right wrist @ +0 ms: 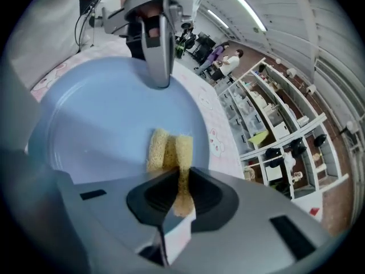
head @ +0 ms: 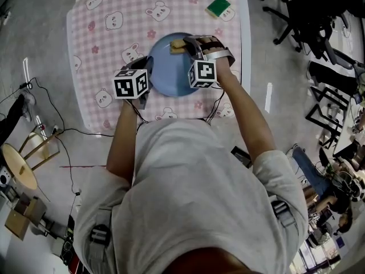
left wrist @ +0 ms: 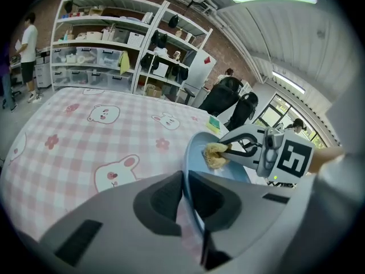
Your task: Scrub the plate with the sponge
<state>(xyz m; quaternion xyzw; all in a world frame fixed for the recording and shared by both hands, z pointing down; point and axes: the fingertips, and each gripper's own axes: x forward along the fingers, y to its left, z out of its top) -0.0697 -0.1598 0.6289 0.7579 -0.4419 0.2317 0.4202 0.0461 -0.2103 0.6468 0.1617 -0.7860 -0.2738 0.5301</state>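
A light blue plate (head: 165, 73) sits over the middle of the pink checked tablecloth. My left gripper (head: 146, 72) is shut on its left rim; in the left gripper view the rim (left wrist: 191, 153) runs edge-on between the jaws of the left gripper (left wrist: 185, 188). My right gripper (head: 182, 45) is shut on a yellow sponge (head: 177, 45) at the plate's far edge. In the right gripper view the sponge (right wrist: 167, 150) is folded between the jaws of the right gripper (right wrist: 178, 190) and presses on the plate (right wrist: 97, 124). Across the plate, the left gripper (right wrist: 157, 81) holds the rim.
A green sponge (head: 218, 5) lies near the table's far right corner. The table (head: 97, 44) has a bear-patterned cloth. Office chairs (head: 311, 16) stand to the right, a wooden stool (head: 20, 167) and cables to the left. Shelves (left wrist: 108, 44) and people stand beyond the table.
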